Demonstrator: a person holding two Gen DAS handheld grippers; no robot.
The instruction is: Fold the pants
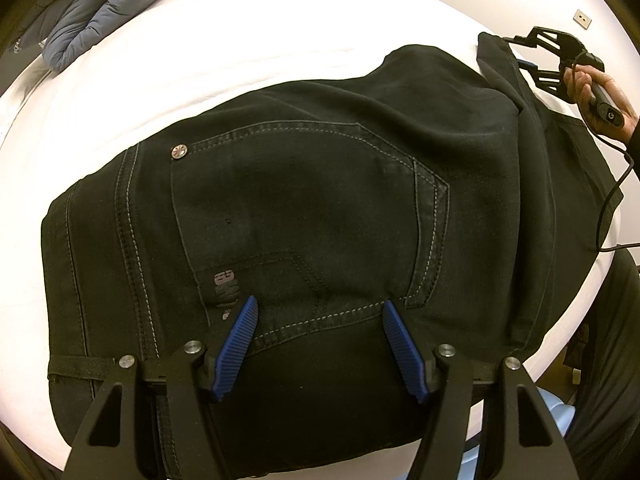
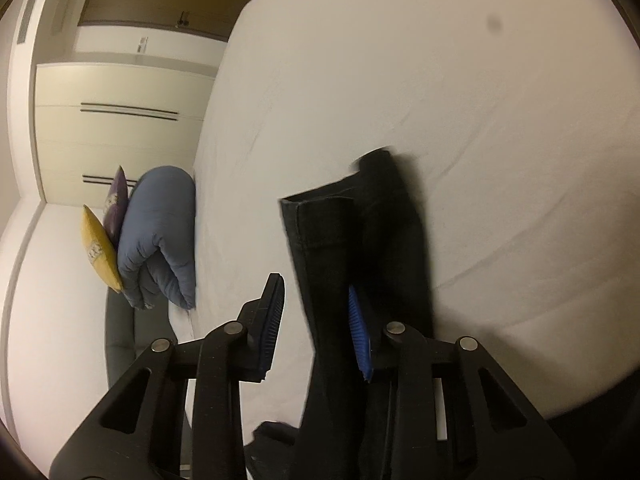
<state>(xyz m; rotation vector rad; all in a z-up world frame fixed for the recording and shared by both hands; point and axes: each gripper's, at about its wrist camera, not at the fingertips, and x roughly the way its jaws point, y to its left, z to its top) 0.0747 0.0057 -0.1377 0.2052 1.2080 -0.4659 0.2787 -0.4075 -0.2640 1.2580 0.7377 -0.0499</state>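
Black jeans (image 1: 304,208) lie on a white bed (image 1: 224,64), back pocket up, waistband nearest me. My left gripper (image 1: 318,312) is open just above the pocket's lower edge, blue pads on either side, holding nothing. The right gripper (image 1: 556,60) shows at the far right in a hand, at the leg ends. In the right wrist view the right gripper (image 2: 316,300) is open; the black leg ends (image 2: 352,240) hang or lie against its right pad (image 2: 358,332), hems pointing away. The left pad stands apart from the cloth.
A folded blue duvet (image 1: 100,8) sits at the bed's far left corner, also in the right wrist view (image 2: 160,240) beside a yellow cushion (image 2: 98,252) and a purple one. White wardrobe doors (image 2: 120,120) stand behind. A cable (image 1: 616,196) trails from the right gripper.
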